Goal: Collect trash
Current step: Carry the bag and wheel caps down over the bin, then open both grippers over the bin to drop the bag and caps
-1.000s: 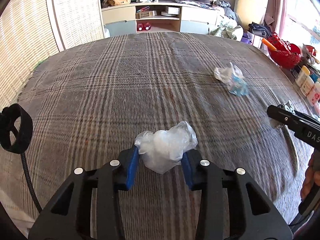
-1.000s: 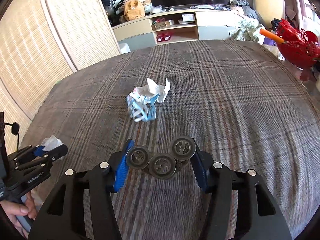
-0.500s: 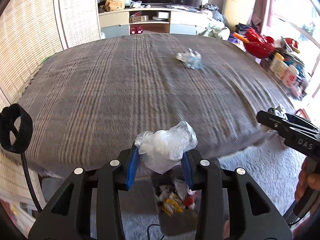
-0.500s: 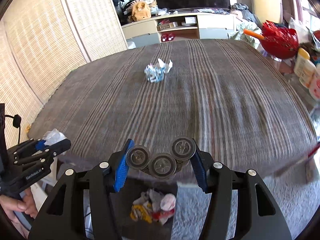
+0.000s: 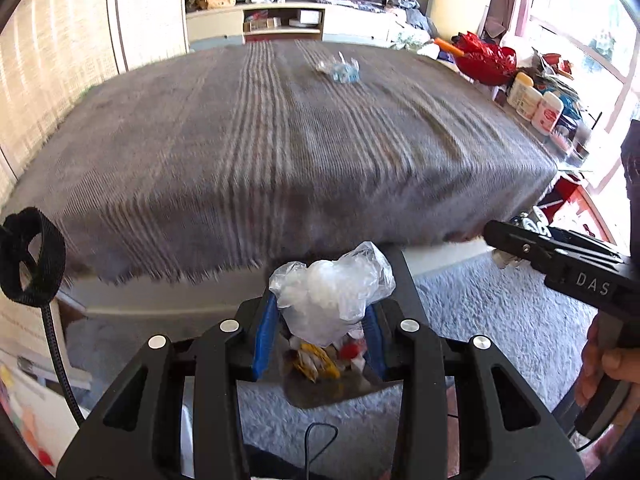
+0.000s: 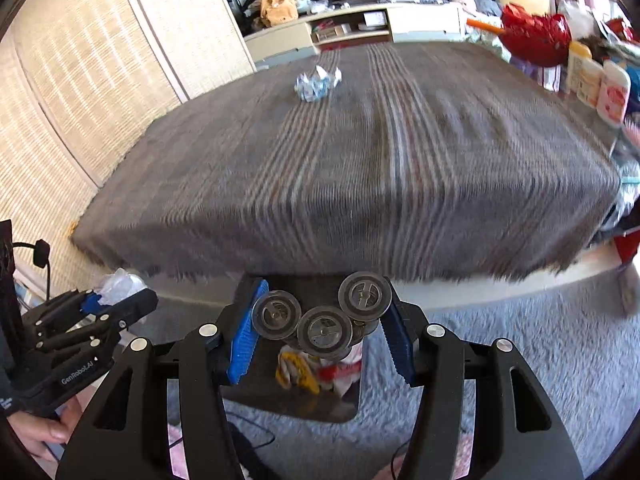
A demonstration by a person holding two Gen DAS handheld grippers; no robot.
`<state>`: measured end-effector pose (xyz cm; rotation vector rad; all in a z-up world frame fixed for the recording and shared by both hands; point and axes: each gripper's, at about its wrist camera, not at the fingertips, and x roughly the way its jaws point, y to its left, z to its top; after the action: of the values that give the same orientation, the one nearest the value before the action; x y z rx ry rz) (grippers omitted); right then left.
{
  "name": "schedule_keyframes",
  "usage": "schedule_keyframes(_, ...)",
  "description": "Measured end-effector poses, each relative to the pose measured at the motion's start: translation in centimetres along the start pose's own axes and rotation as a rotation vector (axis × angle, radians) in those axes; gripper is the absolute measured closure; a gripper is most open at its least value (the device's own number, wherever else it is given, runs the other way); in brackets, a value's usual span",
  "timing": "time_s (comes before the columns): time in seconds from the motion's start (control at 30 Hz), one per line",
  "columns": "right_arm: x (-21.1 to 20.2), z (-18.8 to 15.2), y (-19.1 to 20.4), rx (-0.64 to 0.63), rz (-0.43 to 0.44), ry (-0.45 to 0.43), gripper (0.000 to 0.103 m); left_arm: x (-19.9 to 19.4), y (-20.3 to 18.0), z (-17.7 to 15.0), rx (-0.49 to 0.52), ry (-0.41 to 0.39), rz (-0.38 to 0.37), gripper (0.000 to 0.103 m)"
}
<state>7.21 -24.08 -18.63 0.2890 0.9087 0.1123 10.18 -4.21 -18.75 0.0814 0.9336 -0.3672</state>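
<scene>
My left gripper [image 5: 320, 330] is shut on a crumpled clear plastic bag [image 5: 332, 294] and holds it above an open trash bin [image 5: 320, 384] on the floor. My right gripper [image 6: 320, 332] is shut on a dark three-disc piece of trash [image 6: 324, 316], also above the trash bin [image 6: 308, 396], which holds yellow, red and white rubbish. A crumpled blue-and-white wrapper [image 5: 340, 70] lies far back on the plaid-covered bed [image 5: 260, 140]; it also shows in the right wrist view [image 6: 316, 84].
Grey shaggy carpet [image 5: 500, 320] surrounds the bin. A red basket [image 5: 484, 60] and bottles [image 5: 536, 104] stand to the right of the bed. A woven screen [image 6: 80, 80] runs along the left. Shelving [image 5: 288, 24] is at the back.
Both grippers have pulled back off the bed and lowered, so the bin on the floor is now below them. Each still holds its piece of trash.
</scene>
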Motion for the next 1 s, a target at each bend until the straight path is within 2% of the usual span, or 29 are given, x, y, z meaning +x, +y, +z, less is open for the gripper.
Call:
schedule_keyframes(0.3,4.2,-3.6,0.5,0.027,-0.014,0.08,0.046,5.2,0.0,-4.5,-0.011,0.131,-0.018,0.067)
schedule_keyframes(0.53,6.7,-4.7,0.7,0.041,-0.001,0.126,0.046,7.9,0.8,-6.2,-0.01,0.18,-0.033,0.066)
schedule_keyframes(0.77,7.4,-4.1,0.9,0.042,-0.009,0.125,0.046,9.1,0.7,-6.4,-0.003,0.195,-0.039,0.065)
schedule_keyframes(0.83,7.4,-3.8,0.9,0.042,-0.013,0.124,0.046,9.3,0.8,-6.3,-0.007,0.197,-0.042,0.062)
schedule_keyframes(0.87,7.5,-3.7,0.9,0.042,-0.02,0.128,0.043,9.6,0.8,-6.2,-0.013,0.198,-0.043,0.055)
schedule_keyframes(0.93,7.3,-3.5,0.9,0.047,-0.039,0.115,0.027,9.5,1.0,-6.1,-0.023,0.194,-0.041,0.048)
schedule_keyframes(1.0,7.1,-3.4,0.8,0.044,-0.054,0.106,0.025,9.5,1.0,-6.0,-0.024,0.192,-0.029,0.041)
